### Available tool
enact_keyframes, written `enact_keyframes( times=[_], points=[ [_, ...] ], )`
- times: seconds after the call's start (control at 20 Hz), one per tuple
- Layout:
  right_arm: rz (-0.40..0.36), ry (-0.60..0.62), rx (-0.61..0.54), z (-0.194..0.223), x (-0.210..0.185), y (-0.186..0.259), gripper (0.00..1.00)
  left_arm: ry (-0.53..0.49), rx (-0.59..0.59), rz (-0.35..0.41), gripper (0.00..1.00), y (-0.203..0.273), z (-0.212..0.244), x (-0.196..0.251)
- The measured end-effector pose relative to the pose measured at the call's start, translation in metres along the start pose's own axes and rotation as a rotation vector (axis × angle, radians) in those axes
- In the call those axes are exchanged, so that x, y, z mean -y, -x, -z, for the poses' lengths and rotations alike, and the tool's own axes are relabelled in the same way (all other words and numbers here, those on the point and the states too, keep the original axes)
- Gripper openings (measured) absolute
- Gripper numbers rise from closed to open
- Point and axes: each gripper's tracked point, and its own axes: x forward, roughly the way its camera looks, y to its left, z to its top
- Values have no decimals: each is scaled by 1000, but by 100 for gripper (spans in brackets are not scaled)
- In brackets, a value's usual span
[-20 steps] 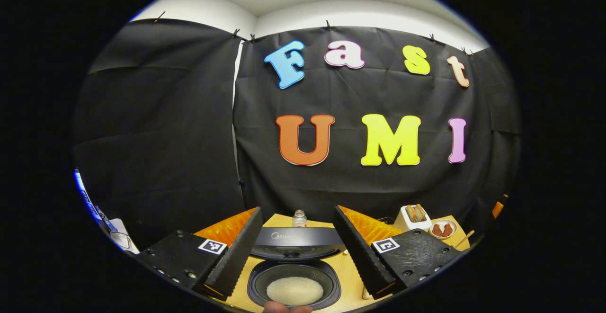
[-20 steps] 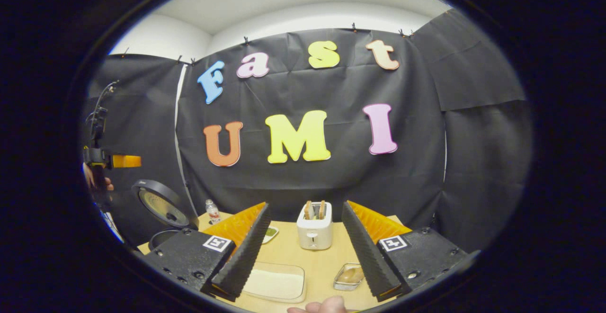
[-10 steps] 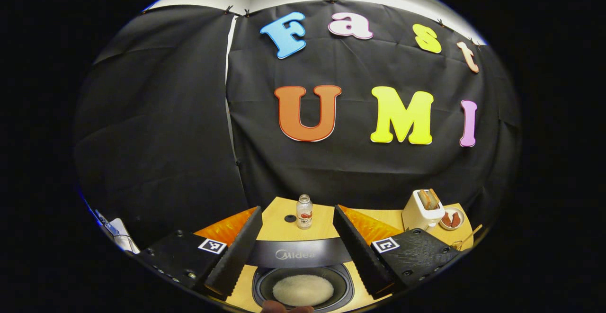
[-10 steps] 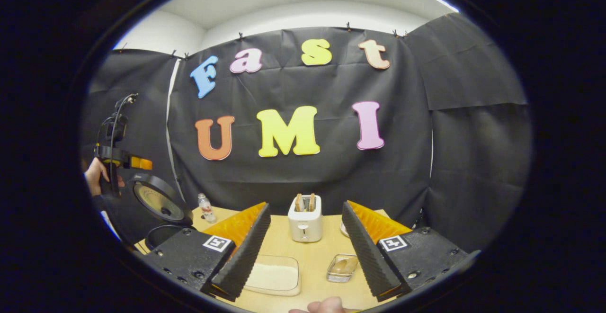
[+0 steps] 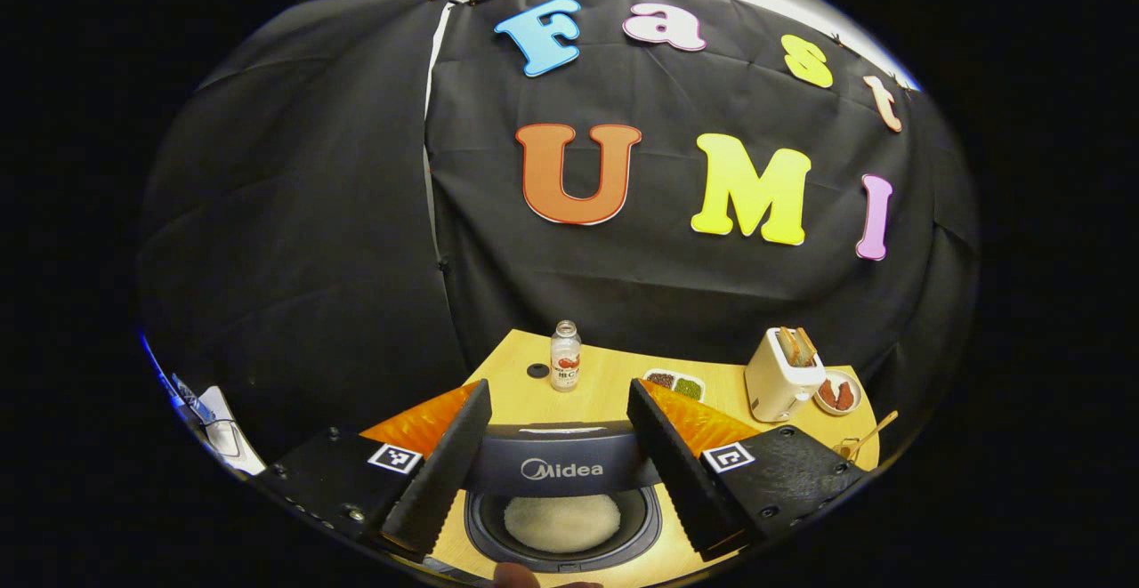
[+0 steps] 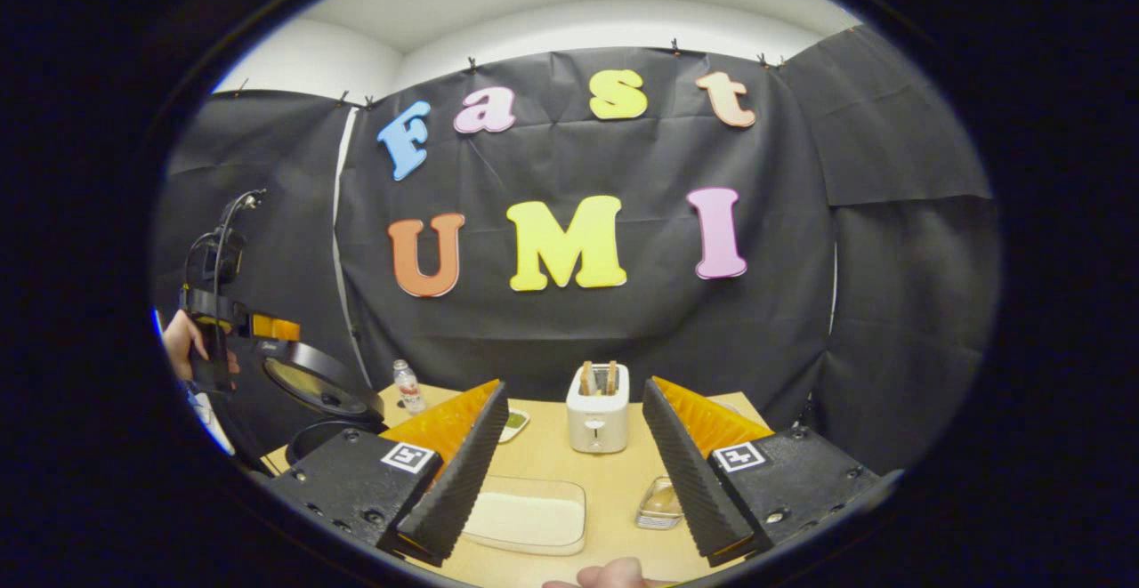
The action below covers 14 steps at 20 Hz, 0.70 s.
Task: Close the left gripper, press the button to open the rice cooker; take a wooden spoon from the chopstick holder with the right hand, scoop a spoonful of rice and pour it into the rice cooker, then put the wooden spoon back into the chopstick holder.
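In the left gripper view, your left gripper [image 5: 556, 472] gapes wide above the open rice cooker [image 5: 563, 521], whose raised lid [image 5: 561, 468] stands between the fingers; a bottle [image 5: 564, 356] and toaster [image 5: 781, 374] sit beyond. In the right gripper view, your right gripper [image 6: 574, 472] is spread empty over a rice tray [image 6: 527, 519]; the toaster [image 6: 597, 409] stands ahead.

My left gripper [image 5: 558, 459]: jaws spread wide, nothing held, tilted down over worktop's left end. My right gripper [image 6: 574, 459]: jaws wide, empty, near front edge. Hand [image 6: 189, 345] grips left gripper's handle.
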Motion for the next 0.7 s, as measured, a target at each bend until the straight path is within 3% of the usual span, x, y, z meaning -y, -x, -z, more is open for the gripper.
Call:
enact_keyframes(
  times=[0.3, 0.7],
  points=[
    [-47, 13, 6, 1, -22, 10, 96, 65, -140, 59, 99, 27, 79, 6],
    [-53, 49, 11, 0, -43, 27, 99, 95, -149, 84, 96, 38, 137, 8]
  ],
)
